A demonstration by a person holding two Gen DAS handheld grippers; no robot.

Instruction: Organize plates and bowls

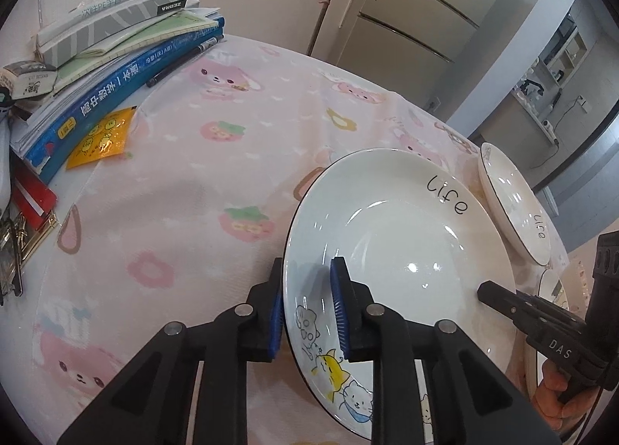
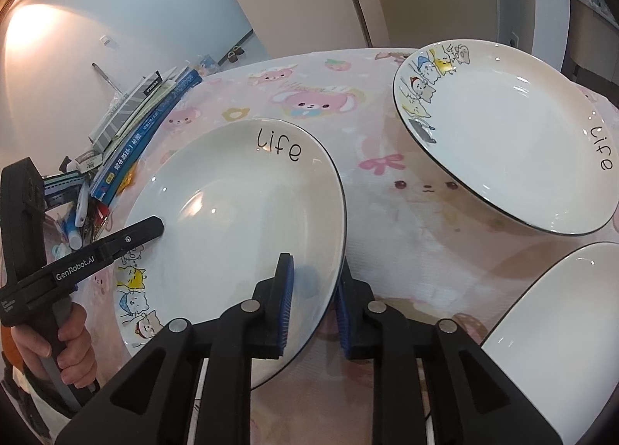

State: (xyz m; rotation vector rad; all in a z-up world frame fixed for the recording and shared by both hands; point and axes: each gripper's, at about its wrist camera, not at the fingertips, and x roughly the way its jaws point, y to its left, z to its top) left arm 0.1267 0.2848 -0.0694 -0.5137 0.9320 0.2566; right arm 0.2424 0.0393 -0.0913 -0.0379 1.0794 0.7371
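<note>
A white plate (image 1: 394, 236) (image 2: 240, 213) with cartoon cats and the word "Life" lies on the pink cloth between both grippers. My left gripper (image 1: 307, 261) straddles its left rim, one blue pad under the edge and the other above the inner face with a gap, so it is open. My right gripper (image 2: 314, 261) straddles the opposite rim the same way, its pads apart from the plate. Each tool shows in the other's view: the right gripper (image 1: 489, 292) and the left gripper (image 2: 154, 224). A second matching plate (image 2: 510, 143) (image 1: 510, 205) sits behind, and a third plate (image 2: 561, 329) lies at the near right.
A stack of books (image 1: 116, 70) (image 2: 147, 116) with a pen (image 1: 182, 58) lies at the table's far left, beside an orange packet (image 1: 102, 137) and a red item (image 1: 31, 193). A hand (image 2: 69, 344) grips the left tool's handle. Cabinet doors (image 1: 406, 19) stand behind the round table.
</note>
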